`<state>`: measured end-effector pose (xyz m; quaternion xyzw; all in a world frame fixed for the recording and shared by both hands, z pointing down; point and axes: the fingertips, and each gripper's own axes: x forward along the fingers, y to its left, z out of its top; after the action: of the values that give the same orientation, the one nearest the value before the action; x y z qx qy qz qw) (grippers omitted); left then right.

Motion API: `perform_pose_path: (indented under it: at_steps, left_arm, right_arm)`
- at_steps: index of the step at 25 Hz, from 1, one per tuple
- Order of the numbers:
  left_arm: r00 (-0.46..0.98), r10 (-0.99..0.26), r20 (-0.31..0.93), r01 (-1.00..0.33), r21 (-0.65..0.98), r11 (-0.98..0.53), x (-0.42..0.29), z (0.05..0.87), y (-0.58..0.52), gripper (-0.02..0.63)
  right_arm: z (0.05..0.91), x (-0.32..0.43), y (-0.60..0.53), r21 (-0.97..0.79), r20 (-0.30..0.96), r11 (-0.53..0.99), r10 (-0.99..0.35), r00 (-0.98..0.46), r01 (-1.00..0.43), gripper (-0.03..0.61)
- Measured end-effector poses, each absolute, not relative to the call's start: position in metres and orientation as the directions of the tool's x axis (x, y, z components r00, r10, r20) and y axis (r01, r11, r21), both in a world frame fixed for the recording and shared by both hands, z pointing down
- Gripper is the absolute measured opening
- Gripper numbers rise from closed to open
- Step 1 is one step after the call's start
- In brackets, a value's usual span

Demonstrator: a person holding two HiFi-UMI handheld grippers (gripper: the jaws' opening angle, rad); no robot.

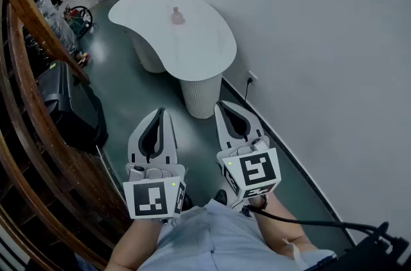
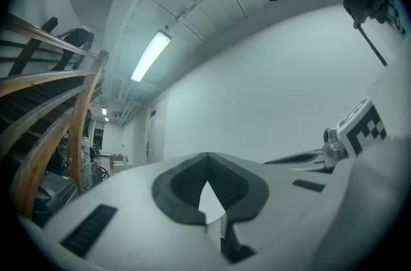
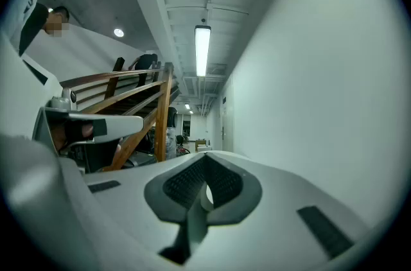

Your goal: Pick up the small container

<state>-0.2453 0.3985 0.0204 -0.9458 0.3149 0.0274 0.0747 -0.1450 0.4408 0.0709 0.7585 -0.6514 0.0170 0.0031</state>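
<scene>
A small pinkish container [image 1: 177, 17] stands upright near the middle of a white kidney-shaped table [image 1: 199, 51], far ahead in the head view. Both grippers are held close to the person's body, well short of the table. My left gripper [image 1: 159, 112] points forward with its jaws together and nothing between them. My right gripper [image 1: 221, 104] is beside it, also shut and empty. In the left gripper view the jaws [image 2: 207, 157] meet at the tip; the right gripper view shows the same [image 3: 205, 157]. The container is not seen in either gripper view.
A white wall [image 1: 321, 38] runs along the right, with a socket [image 1: 252, 78] and a cable low down. A wooden stair railing [image 1: 26, 70] curves along the left. A dark box [image 1: 70, 109] sits by the stairs. Grey-green floor [image 1: 138, 93] lies between me and the table.
</scene>
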Motion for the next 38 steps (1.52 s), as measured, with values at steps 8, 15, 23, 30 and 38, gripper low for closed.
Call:
perform_pose_path:
  at_steps: [8,15,23,30,38]
  left_arm:
    - [0.788,-0.608,-0.096,-0.615,-0.128,-0.778,-0.231,0.022,0.411,0.000]
    - [0.767,-0.639,-0.063,-0.641,-0.141,-0.755,-0.231,0.031,0.419,-0.002]
    - [0.744,-0.668,-0.030,-0.666,-0.127,-0.735,-0.229,0.045,0.390,0.000]
    - [0.753,-0.655,-0.059,-0.657,-0.108,-0.746,-0.209,0.043,0.319,-0.002]
    - [0.783,-0.608,-0.134,-0.622,-0.123,-0.774,-0.185,0.016,0.246,-0.002]
  right_arm:
    - [0.071,-0.128,0.452,-0.018,0.018,-0.144,-0.989,0.144,-0.989,0.000]
    - [0.082,-0.104,0.459,-0.046,0.044,-0.181,-0.983,0.179,-0.982,0.002]
    - [0.100,-0.101,0.428,-0.093,0.079,-0.135,-0.989,0.128,-0.987,0.002]
    - [0.096,-0.085,0.359,-0.064,0.072,-0.135,-0.989,0.130,-0.989,0.002]
    - [0.067,-0.065,0.285,-0.031,0.008,-0.172,-0.985,0.172,-0.985,0.002]
